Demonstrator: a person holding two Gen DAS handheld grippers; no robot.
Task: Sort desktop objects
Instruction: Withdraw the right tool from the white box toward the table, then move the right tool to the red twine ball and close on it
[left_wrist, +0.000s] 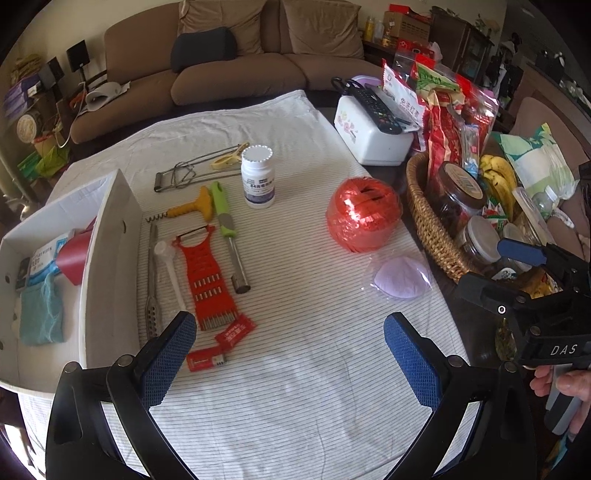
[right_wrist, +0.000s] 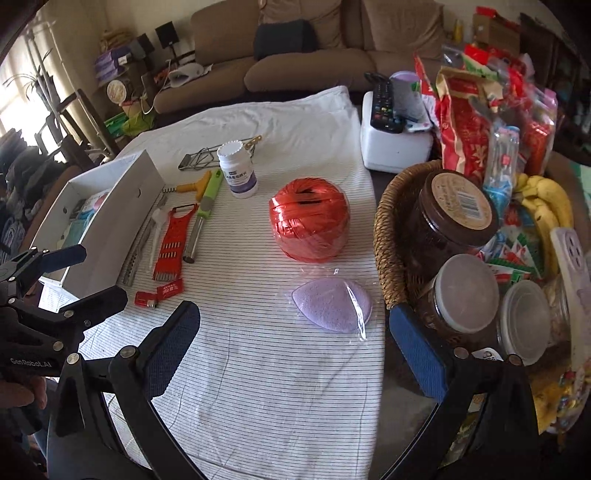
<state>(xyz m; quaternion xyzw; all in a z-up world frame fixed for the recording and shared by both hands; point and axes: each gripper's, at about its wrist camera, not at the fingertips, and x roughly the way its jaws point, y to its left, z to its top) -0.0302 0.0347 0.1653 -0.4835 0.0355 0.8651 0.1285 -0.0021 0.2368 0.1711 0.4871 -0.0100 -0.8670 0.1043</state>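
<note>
On the striped cloth lie a red ball of twine (left_wrist: 364, 214) (right_wrist: 309, 219), a white pill bottle (left_wrist: 258, 176) (right_wrist: 237, 169), a purple sponge in clear wrap (left_wrist: 400, 277) (right_wrist: 331, 305), a red grater (left_wrist: 207, 275) (right_wrist: 172, 242), a green-handled tool (left_wrist: 229, 236) (right_wrist: 202, 218), a yellow corkscrew (left_wrist: 192, 206), metal tongs (left_wrist: 152, 284) and red sachets (left_wrist: 221, 343) (right_wrist: 159, 293). My left gripper (left_wrist: 290, 358) is open and empty above the near cloth. My right gripper (right_wrist: 295, 350) is open and empty, just short of the sponge.
A white box (left_wrist: 107, 266) (right_wrist: 110, 221) with a blue cloth and packets stands at the left. A wicker basket (left_wrist: 428, 221) (right_wrist: 384, 236) with jars, bananas and snack bags stands at the right. A white case (left_wrist: 373, 140) with a remote sits behind.
</note>
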